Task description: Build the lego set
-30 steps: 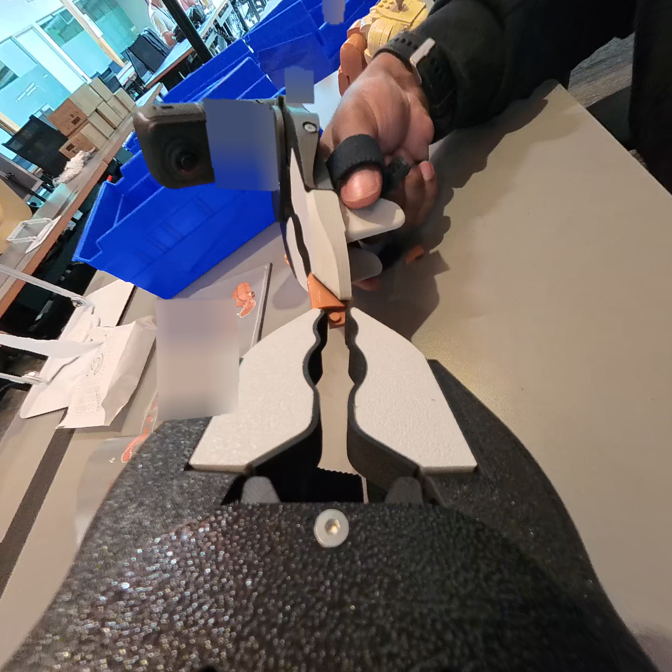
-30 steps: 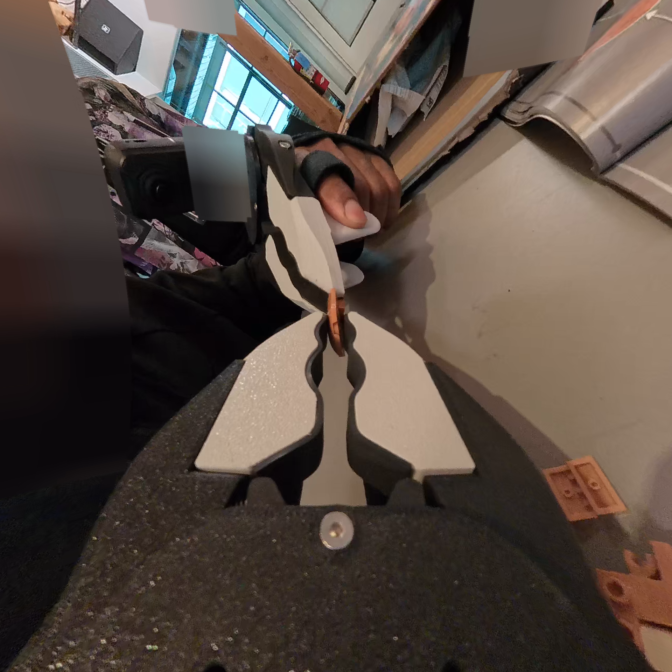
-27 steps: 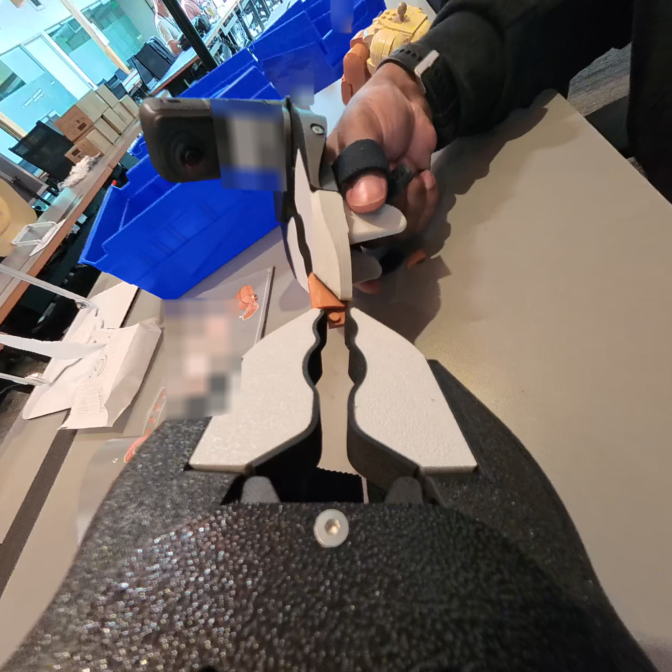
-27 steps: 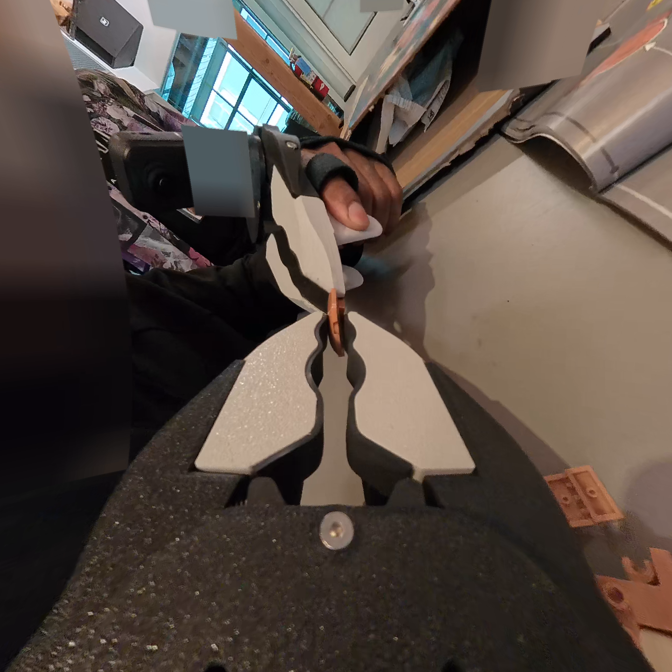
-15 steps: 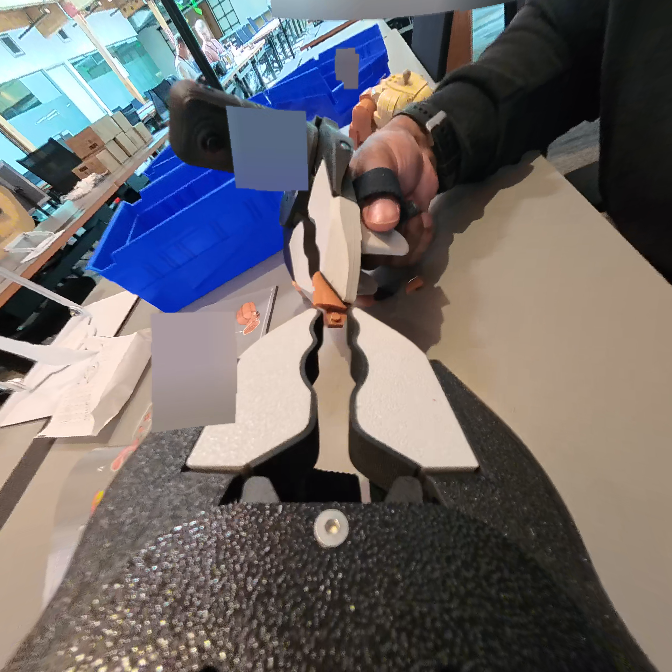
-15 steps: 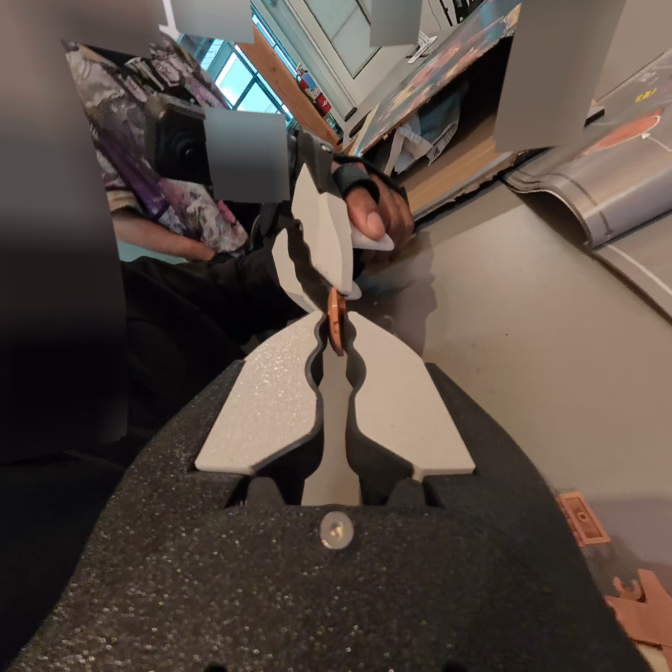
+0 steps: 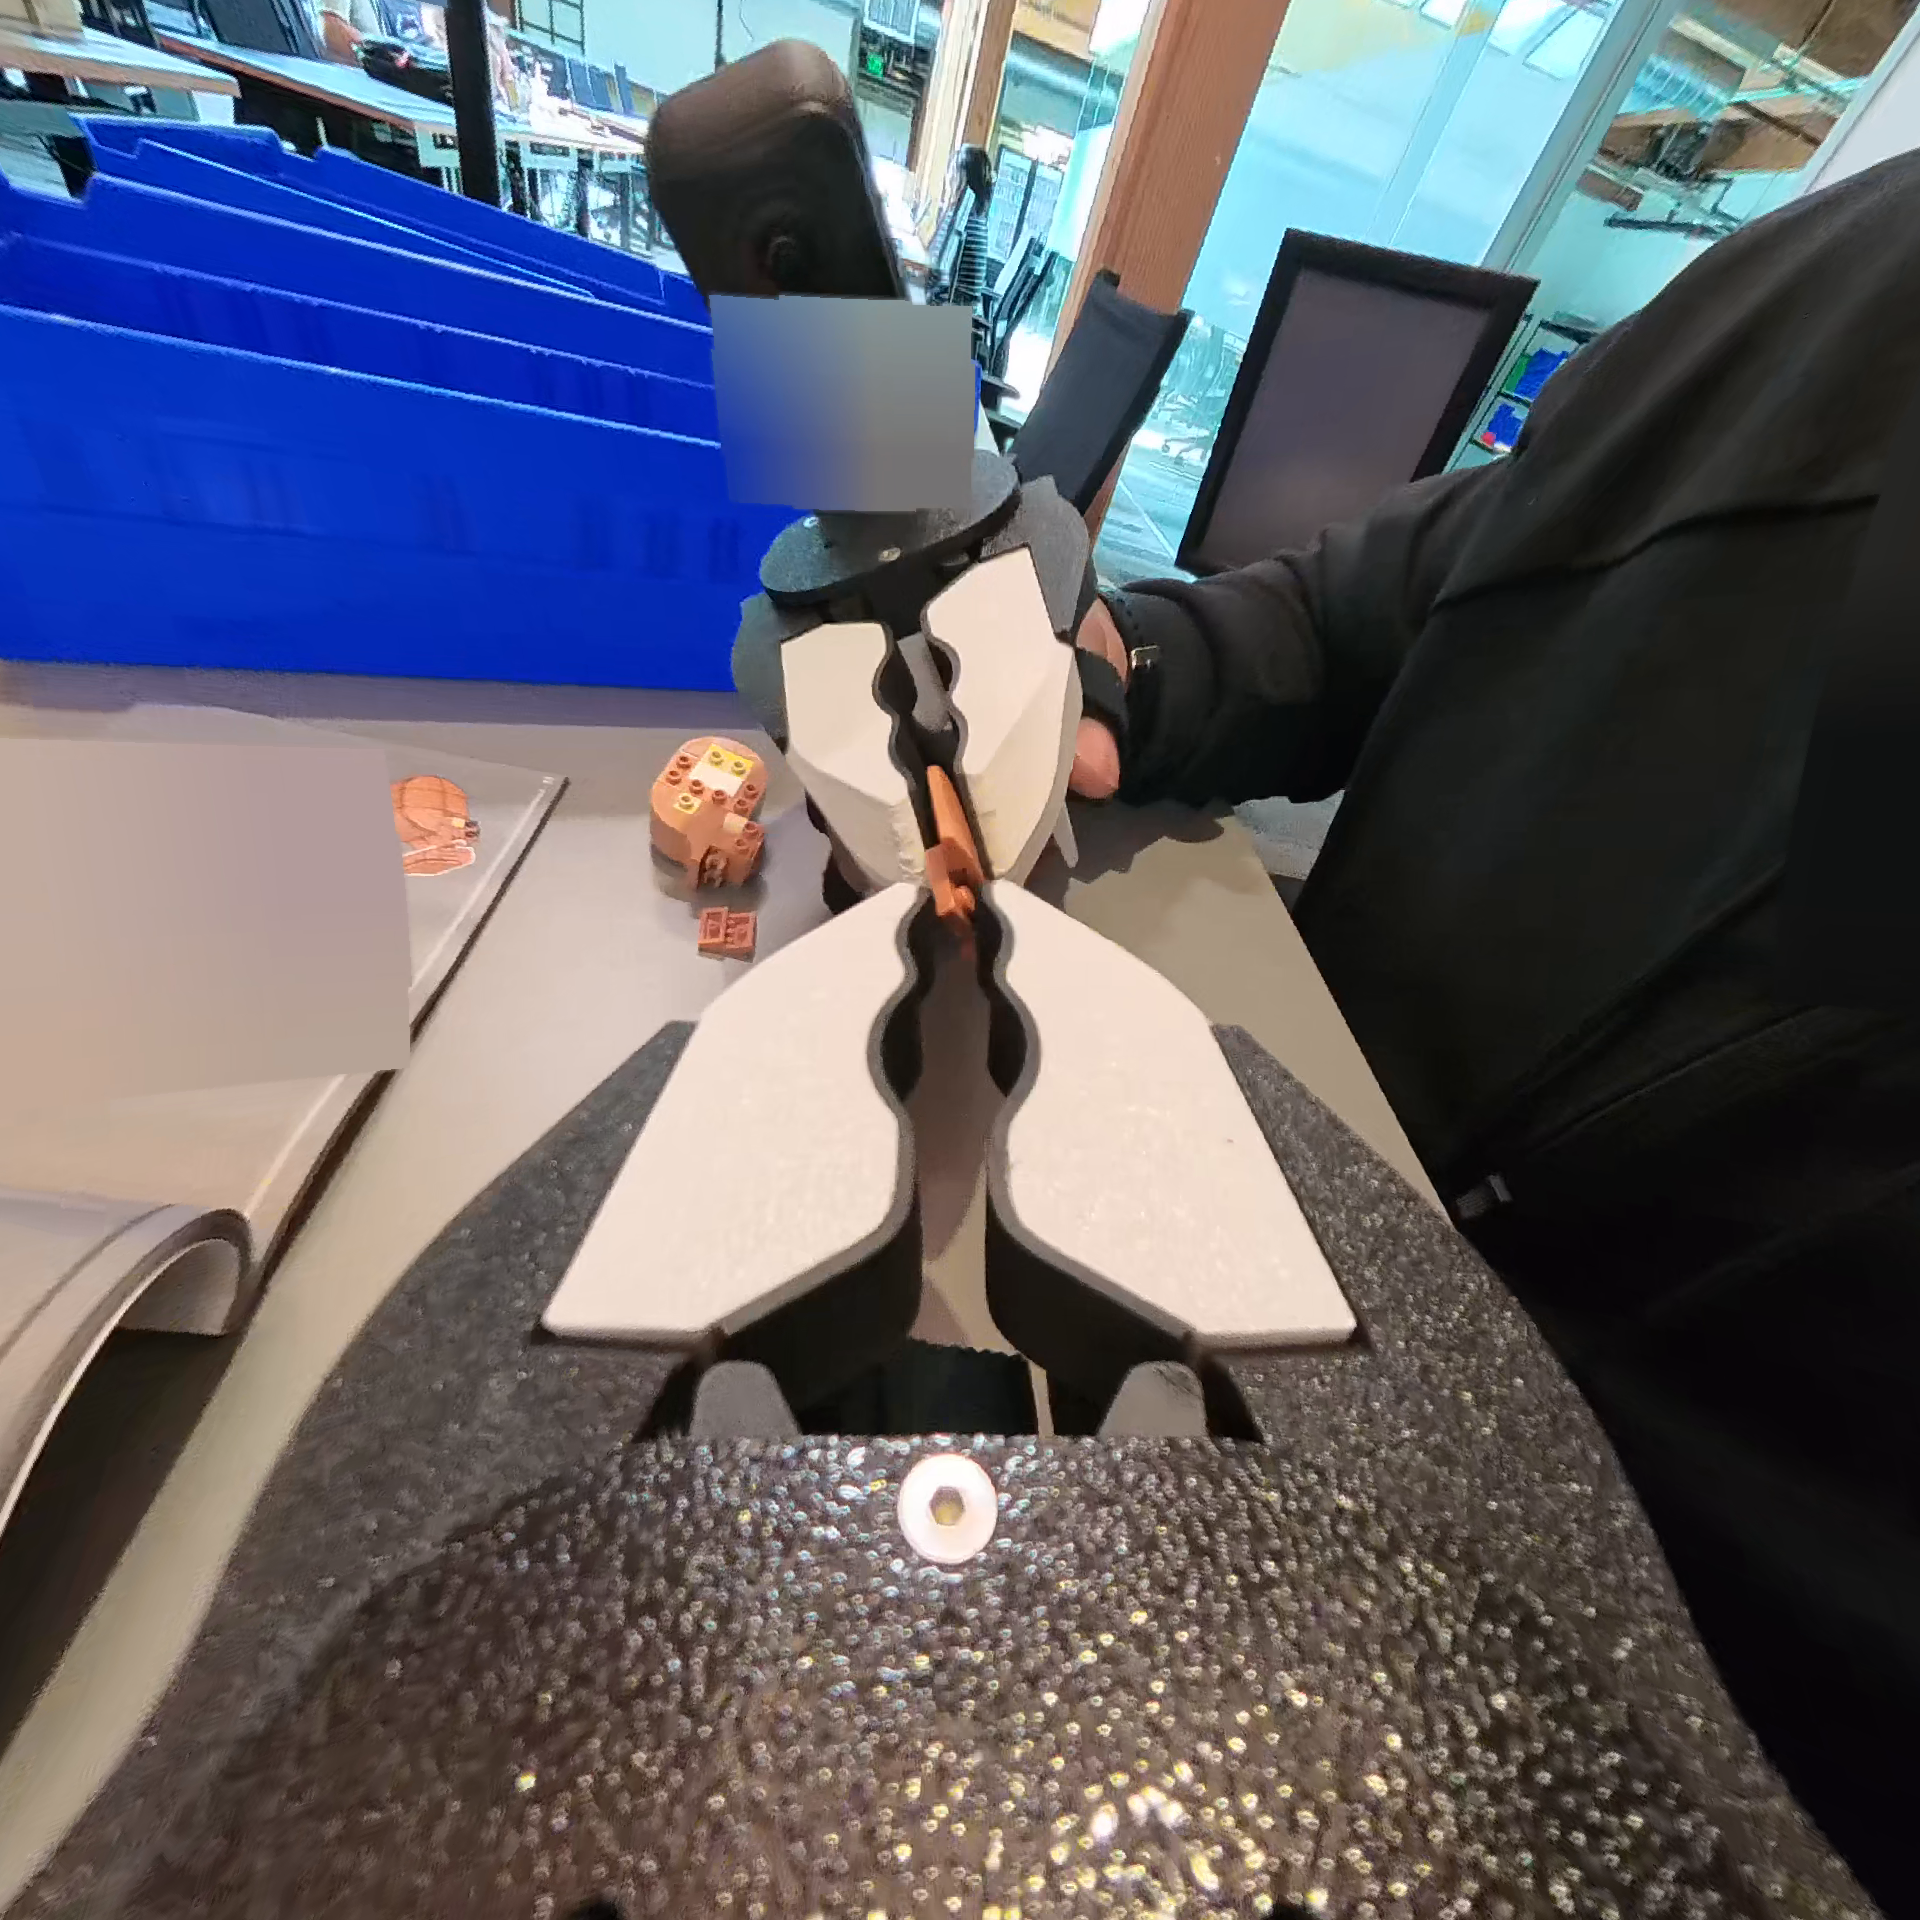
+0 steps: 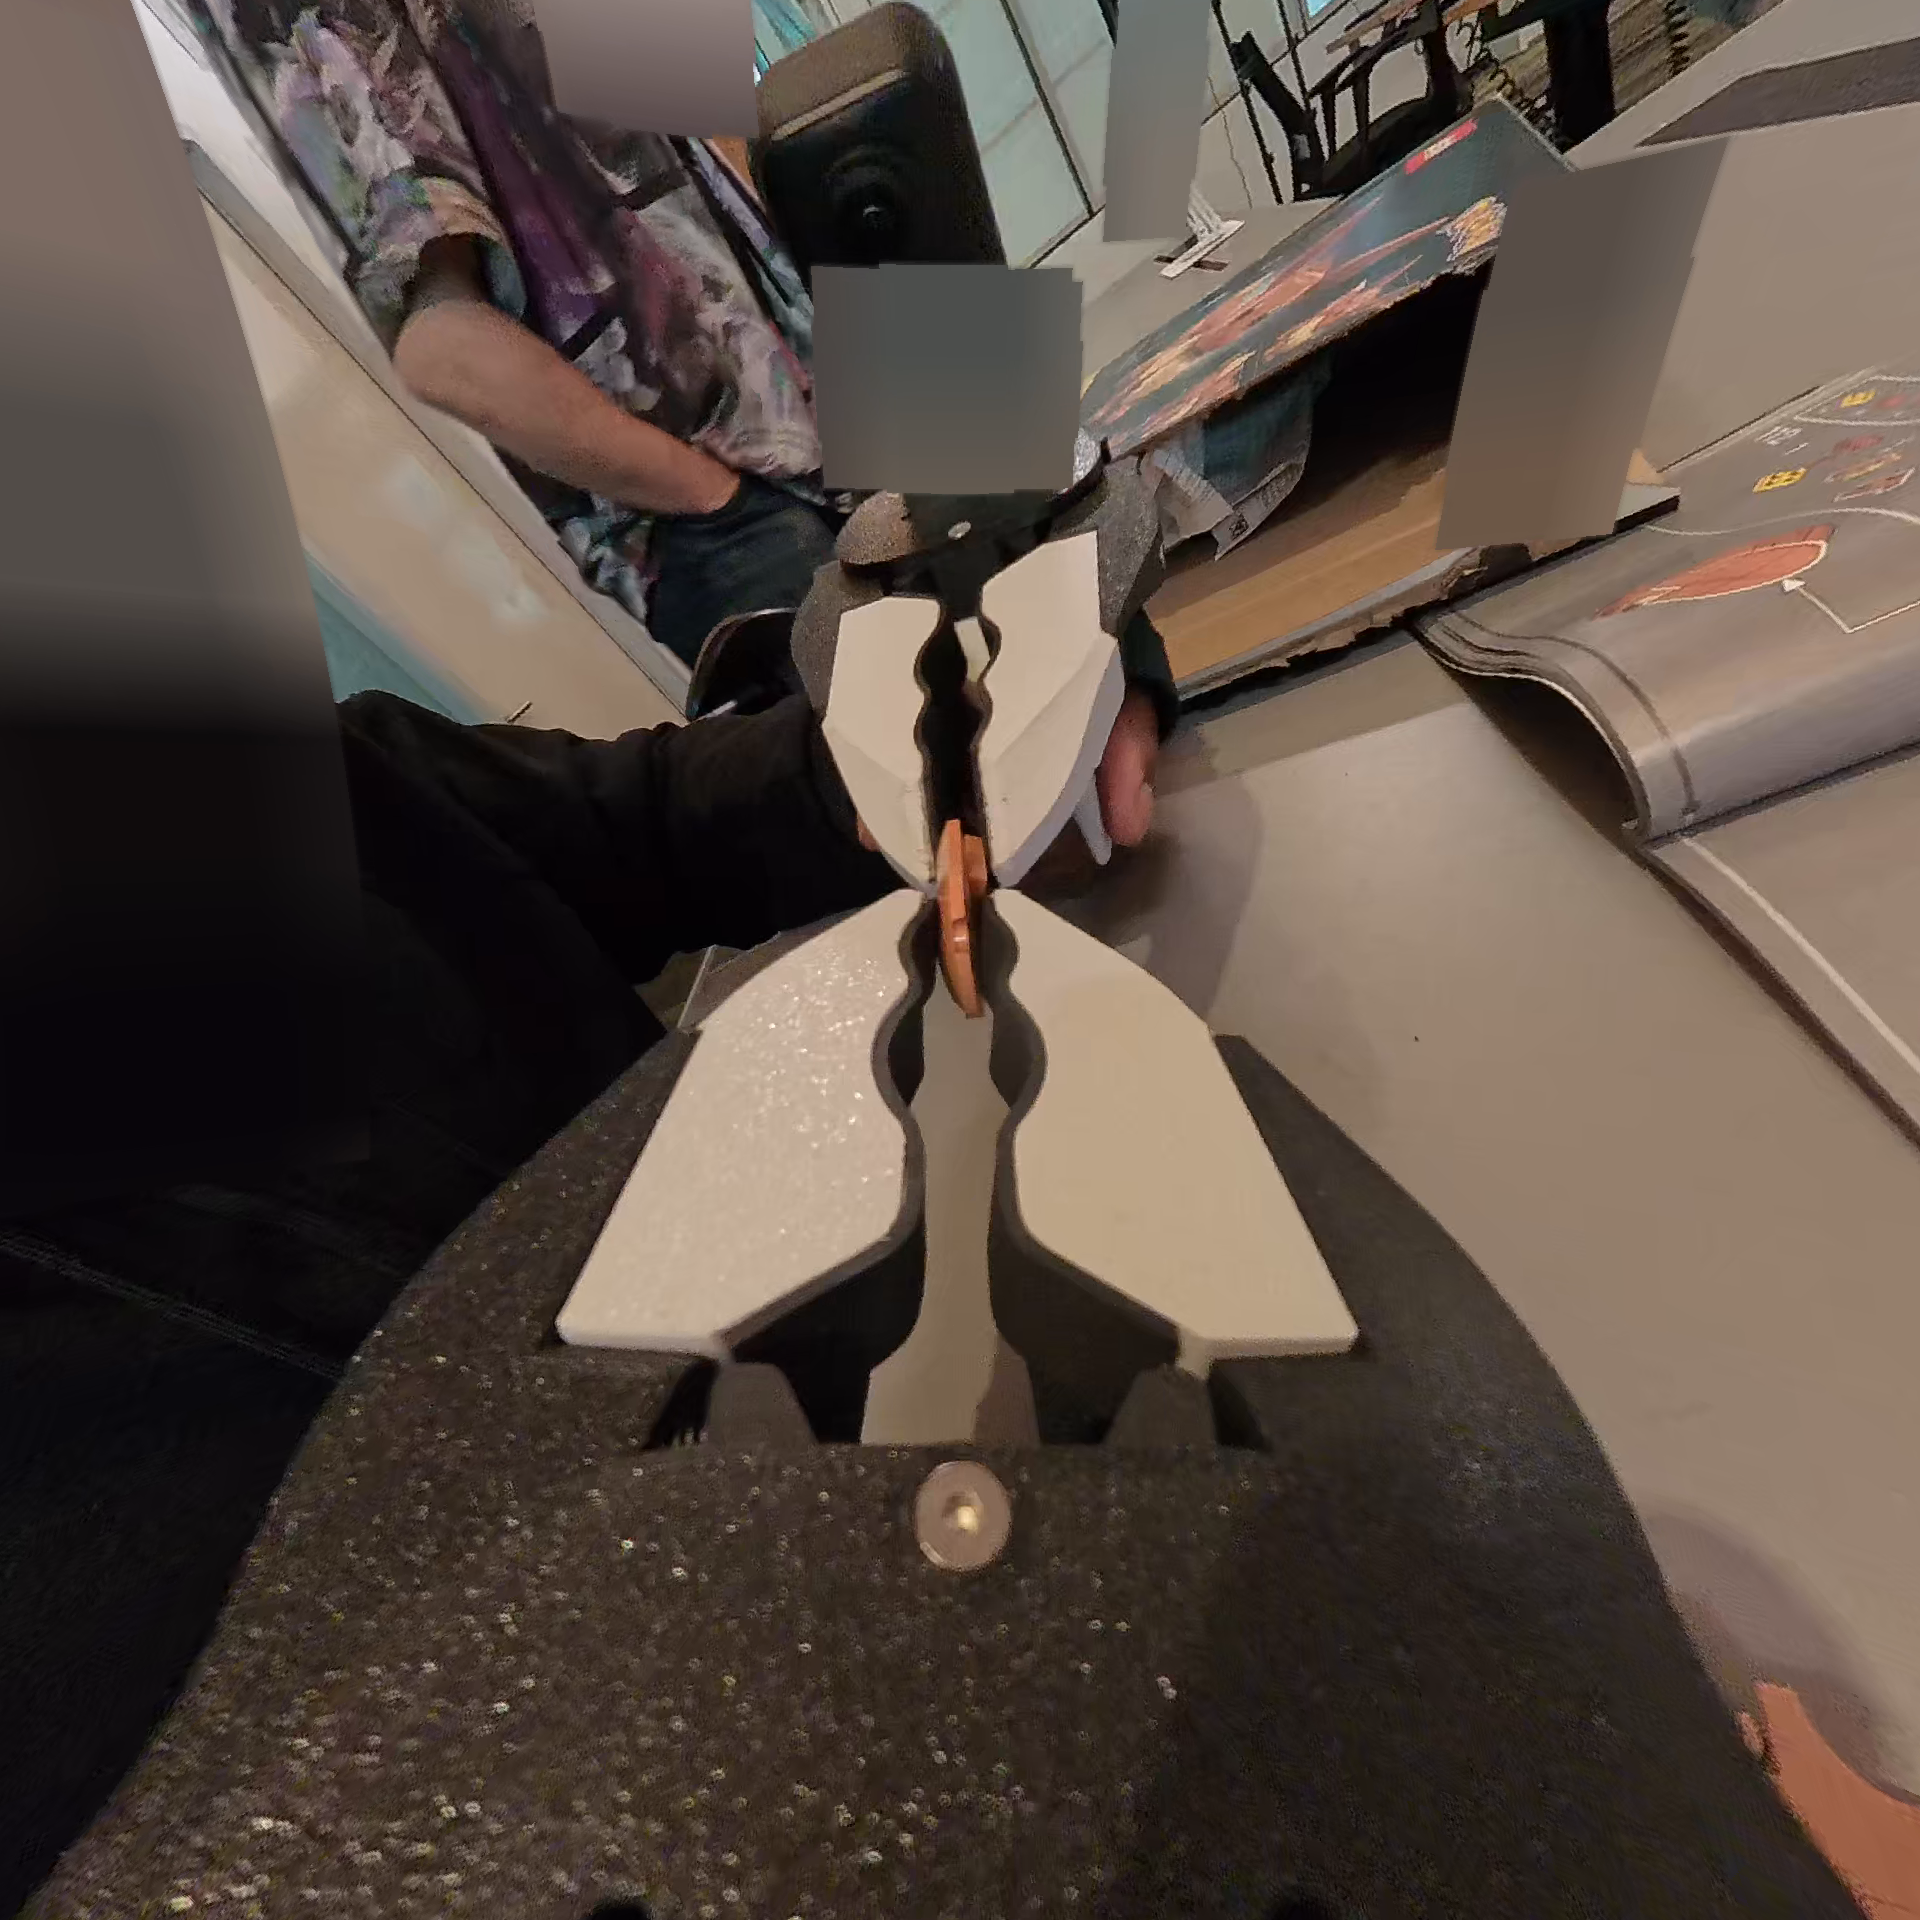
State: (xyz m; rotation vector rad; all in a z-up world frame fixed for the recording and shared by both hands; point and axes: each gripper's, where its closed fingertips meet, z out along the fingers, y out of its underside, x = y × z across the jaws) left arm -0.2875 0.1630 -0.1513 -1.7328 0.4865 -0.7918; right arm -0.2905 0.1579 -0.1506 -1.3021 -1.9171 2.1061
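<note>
The main risk sits where the two tools meet, tip to tip, above the table. The left gripper has its fingers pressed together on a small orange lego piece, and the right gripper is clamped on a thin orange plate seen edge-on. Both parts are tiny and held only at the very fingertips, so if the two are pushed together slightly out of line, one could twist in its grip or spring free and skitter across the table or over the near edge. A hard push could also lever a piece sideways out of the fingers, since so little of each is gripped. Whether the studs are already seated I cannot tell; the fingertips hide the joint.

The room is a large, glass-walled workspace with desks and chairs far back. A row of blue storage bins stands along the far side of the grey table. An open instruction booklet lies to one side, and the lego box sits further off, near a bystander in a patterned shirt. Beside the booklet rests the partly built brown lego model, with a small dark red plate loose just in front of it, well clear of the grippers.
</note>
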